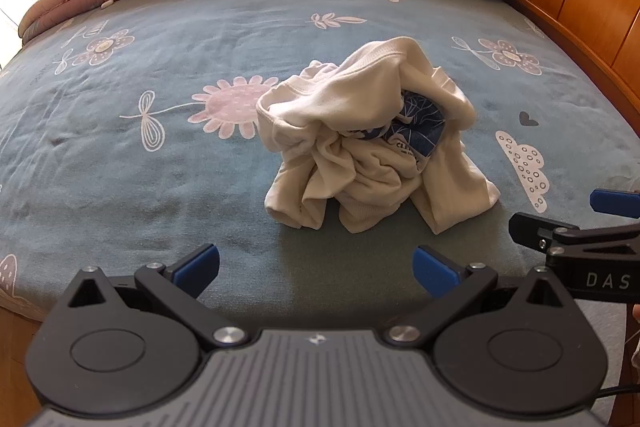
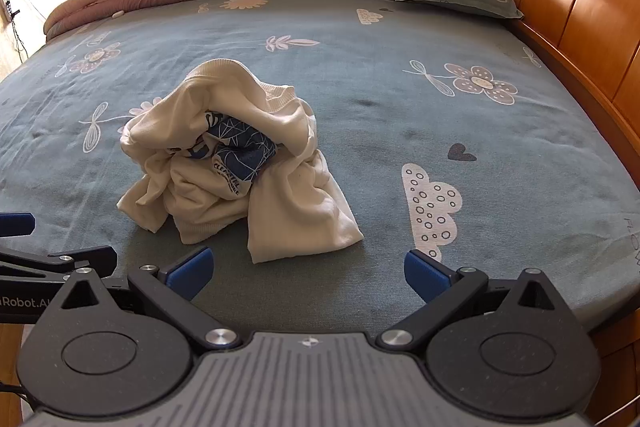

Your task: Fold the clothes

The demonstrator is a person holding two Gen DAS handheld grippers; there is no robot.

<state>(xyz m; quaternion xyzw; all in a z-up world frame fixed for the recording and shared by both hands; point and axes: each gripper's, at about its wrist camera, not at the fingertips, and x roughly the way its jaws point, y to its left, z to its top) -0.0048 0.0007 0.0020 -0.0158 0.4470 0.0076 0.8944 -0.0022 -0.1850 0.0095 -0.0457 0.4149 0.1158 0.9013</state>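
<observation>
nothing was folded yet: the white shirt [image 1: 372, 135] lay crumpled in a heap mid-bed [image 1: 160, 155], untouched, while my left claw [image 1: 316, 267] and right claw [image 2: 306, 271] hovered near it, both spread wide and empty.

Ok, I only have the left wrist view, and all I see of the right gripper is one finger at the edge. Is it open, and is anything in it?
Observer: The right gripper is open, its jaws wide apart with nothing between them. It sits short of the shirt and does not touch it.
Operator: Which part of the shirt is closest to it?
Observer: A white flap at the near edge of the pile. It lies on the sheet, roughly straight ahead of the gap between the fingers.
</observation>
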